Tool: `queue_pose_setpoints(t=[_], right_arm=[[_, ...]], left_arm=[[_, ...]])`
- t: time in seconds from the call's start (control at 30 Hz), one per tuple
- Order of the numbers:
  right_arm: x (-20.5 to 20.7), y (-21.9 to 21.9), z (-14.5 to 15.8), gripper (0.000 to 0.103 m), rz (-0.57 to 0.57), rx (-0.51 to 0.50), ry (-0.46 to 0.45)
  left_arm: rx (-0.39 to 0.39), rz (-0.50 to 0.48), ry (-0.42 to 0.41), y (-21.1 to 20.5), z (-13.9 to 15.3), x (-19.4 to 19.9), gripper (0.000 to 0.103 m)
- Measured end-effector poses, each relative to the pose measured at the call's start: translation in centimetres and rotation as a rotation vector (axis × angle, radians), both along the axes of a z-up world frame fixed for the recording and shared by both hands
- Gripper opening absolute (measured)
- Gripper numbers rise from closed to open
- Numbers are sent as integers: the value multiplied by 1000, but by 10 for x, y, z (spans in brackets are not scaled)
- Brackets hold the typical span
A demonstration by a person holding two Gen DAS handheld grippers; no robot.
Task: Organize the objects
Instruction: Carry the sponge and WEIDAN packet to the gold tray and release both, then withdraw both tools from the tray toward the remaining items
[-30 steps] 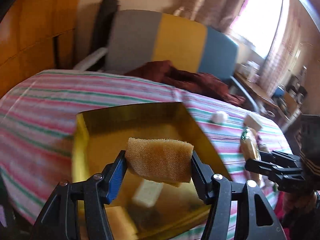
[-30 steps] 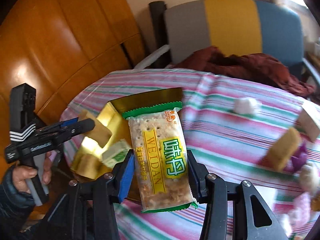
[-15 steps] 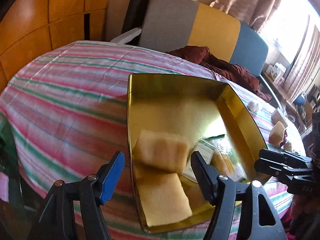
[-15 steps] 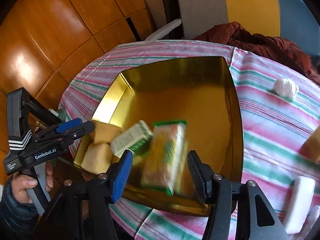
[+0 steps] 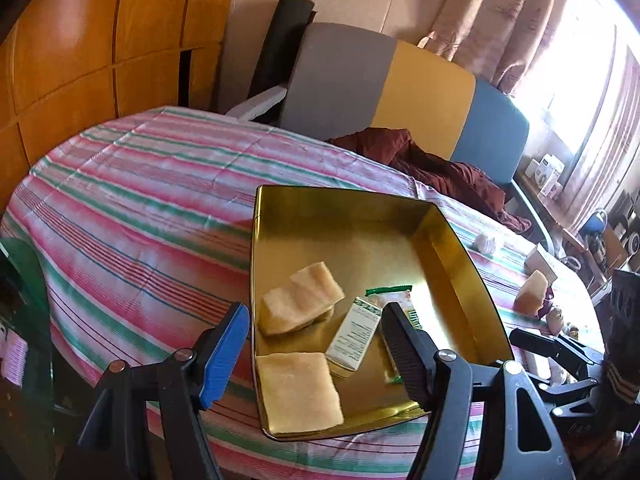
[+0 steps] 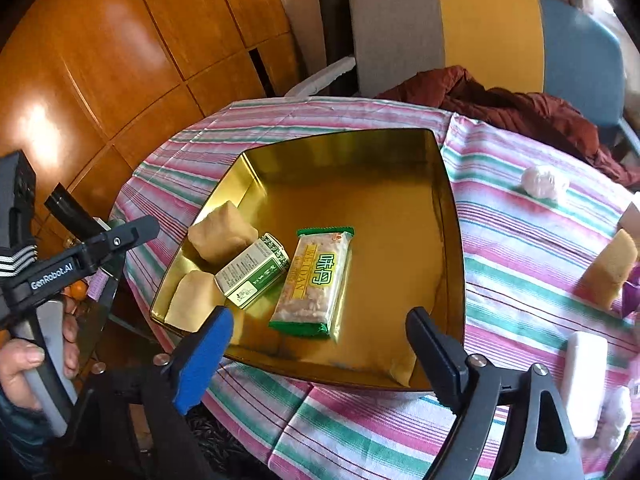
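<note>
Both grippers have just released: the left gripper [image 5: 312, 344] stands spread and empty with its sponge [image 5: 300, 304] now in the tray [image 6: 452, 240], and the right gripper [image 6: 318, 340], jaws just opened wide, has dropped the cracker pack [image 6: 314, 280] mid-tray, leaving tabletop items to collect.

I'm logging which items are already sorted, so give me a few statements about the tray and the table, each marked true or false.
1. The cracker packet lies flat inside the gold tray. True.
2. The right gripper is clamped on the cracker packet. False: its jaws have just been opening, and they stand apart with the packet lying in the tray beyond them.
3. Two yellow sponges lie in the tray. True.
4. The small green-and-white box sits on the striped tablecloth outside the tray. False: it is in the tray, beside the packet.
5. Every sponge is already in the tray. False: one is on the cloth.
</note>
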State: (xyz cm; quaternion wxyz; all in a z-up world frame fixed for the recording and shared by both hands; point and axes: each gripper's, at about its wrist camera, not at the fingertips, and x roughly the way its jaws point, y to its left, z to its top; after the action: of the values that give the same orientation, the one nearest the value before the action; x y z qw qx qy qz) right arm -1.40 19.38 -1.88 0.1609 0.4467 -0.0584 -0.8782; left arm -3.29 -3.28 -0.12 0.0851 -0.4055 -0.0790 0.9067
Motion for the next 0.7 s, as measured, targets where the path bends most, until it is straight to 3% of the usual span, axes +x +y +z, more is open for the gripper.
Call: queue_pose_setpoints(t=[0.17, 0.37, 0.7], right_arm=[[6, -3, 4, 95, -8, 23, 31], [13, 1, 7, 101, -35, 43, 56], [18, 27, 8, 103, -109, 38, 63]], left_arm=[[-48, -44, 32, 21, 8, 11, 70], [-52, -97, 24, 38, 7, 17, 70], [-80, -174, 9, 67, 2, 26, 70]])
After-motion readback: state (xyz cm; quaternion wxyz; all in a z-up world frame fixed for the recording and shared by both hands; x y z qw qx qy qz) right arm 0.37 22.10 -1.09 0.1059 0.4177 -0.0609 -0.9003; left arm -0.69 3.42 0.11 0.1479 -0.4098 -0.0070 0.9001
